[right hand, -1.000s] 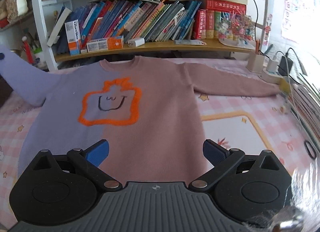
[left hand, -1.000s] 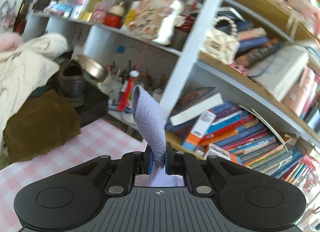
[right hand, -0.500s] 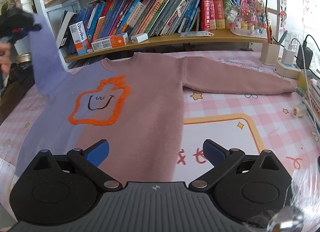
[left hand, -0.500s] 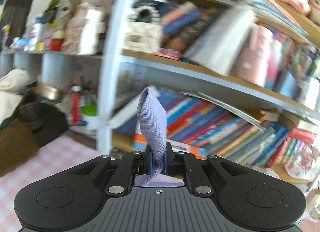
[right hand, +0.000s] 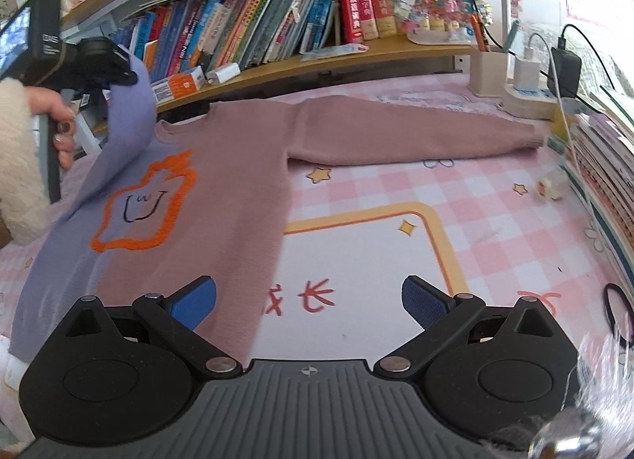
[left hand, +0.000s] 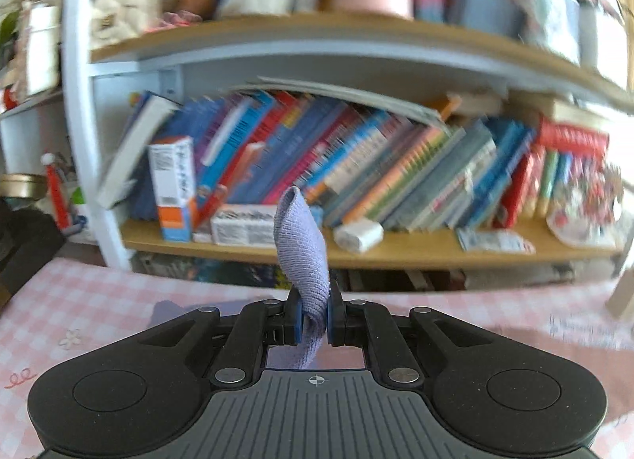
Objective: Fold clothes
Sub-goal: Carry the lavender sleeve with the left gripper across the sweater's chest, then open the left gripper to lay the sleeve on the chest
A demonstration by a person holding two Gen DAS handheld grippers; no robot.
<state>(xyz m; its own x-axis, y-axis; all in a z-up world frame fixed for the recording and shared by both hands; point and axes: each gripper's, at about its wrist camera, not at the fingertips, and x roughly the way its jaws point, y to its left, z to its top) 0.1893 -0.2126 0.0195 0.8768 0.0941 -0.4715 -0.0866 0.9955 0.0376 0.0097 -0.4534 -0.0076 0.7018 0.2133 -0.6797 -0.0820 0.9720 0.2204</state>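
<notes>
A sweater (right hand: 222,197), half lilac and half dusty pink with an orange outline on the chest, lies flat on the pink checked tablecloth (right hand: 495,197). Its pink sleeve (right hand: 416,134) stretches out to the right. My left gripper (left hand: 315,320) is shut on the cuff of the lilac sleeve (left hand: 303,245), which stands up between the pads. In the right wrist view that left gripper (right hand: 121,74) holds the lilac sleeve (right hand: 126,126) lifted over the sweater's left shoulder. My right gripper (right hand: 309,300) hangs open above the sweater's lower hem, nothing between its fingers.
A bookshelf (right hand: 277,31) full of books runs along the back of the table. A pen holder (right hand: 485,72), power strip and chargers (right hand: 531,94) sit at the back right, stacked books (right hand: 606,157) along the right edge. A hair tie (right hand: 618,312) lies front right.
My left gripper has carried the lilac sleeve rightward, from the cluttered left shelves to in front of the books and above the sweater. The right gripper has drifted right and a little lower, still open.
</notes>
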